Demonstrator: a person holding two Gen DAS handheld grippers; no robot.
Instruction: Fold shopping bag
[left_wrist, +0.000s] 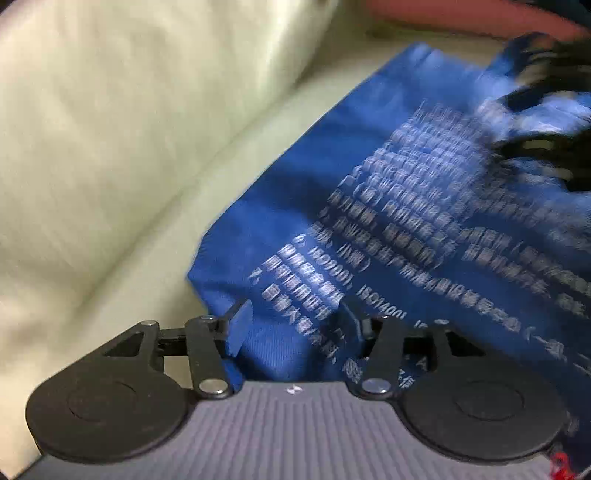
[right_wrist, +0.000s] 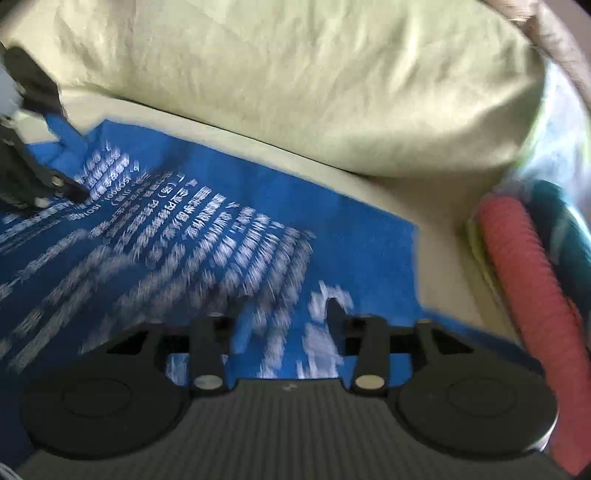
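Observation:
The blue shopping bag (left_wrist: 369, 206) with white printed text lies flat on a pale green sheet (left_wrist: 258, 122). My left gripper (left_wrist: 295, 317) stands open at the bag's near corner, with the fabric running between its spread fingers up to the body. In the right wrist view it is at the far left (right_wrist: 70, 162). My right gripper (right_wrist: 277, 317) is also open, fingers wide apart over the bag (right_wrist: 221, 206) near its other end. From the left wrist it shows as a blurred black shape (left_wrist: 532, 99) at the bag's far end. Both views are motion-blurred.
A large pale green pillow (right_wrist: 332, 85) lies along the bag's far side, also seen at the left (left_wrist: 110, 129). A pink ribbed roll (right_wrist: 528, 273) and something teal (right_wrist: 565, 221) sit at the right beyond the bag's end.

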